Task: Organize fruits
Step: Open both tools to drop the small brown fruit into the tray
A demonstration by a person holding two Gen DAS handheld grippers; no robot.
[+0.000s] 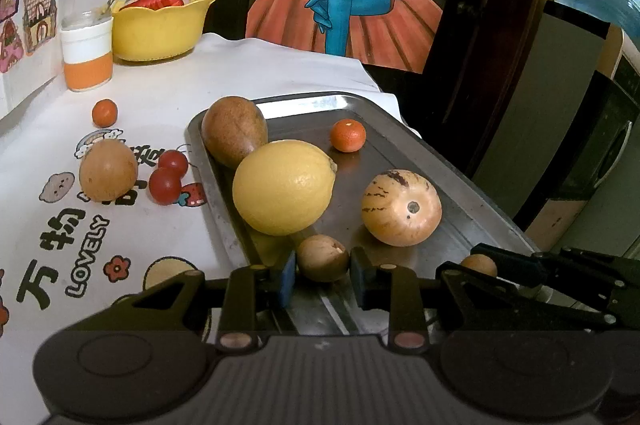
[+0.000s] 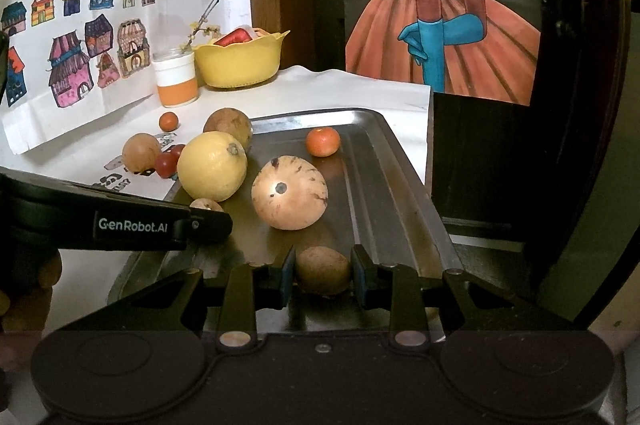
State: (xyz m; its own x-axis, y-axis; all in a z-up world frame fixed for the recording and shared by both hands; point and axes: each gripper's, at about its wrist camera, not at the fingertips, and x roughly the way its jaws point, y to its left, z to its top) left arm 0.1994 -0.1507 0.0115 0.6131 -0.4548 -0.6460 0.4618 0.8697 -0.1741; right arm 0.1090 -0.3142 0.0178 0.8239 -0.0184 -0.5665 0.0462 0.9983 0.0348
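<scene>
Both tongs are clamped on small brown fruits, left tongs [image 1: 323, 275] on one [image 1: 323, 258], right tongs [image 2: 323, 277] on another [image 2: 323, 270], over the metal tray [image 2: 384, 193], likely depositing them to group fruit.

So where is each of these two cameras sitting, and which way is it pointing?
Left wrist: on the left gripper, looking forward over the tray; jaws flank a small brown fruit; the right gripper's side shows at right.
Right wrist: on the right gripper, facing the same way; jaws flank another brown fruit; the left gripper crosses at left.
Shared: tray, lemon, striped melon.
</scene>
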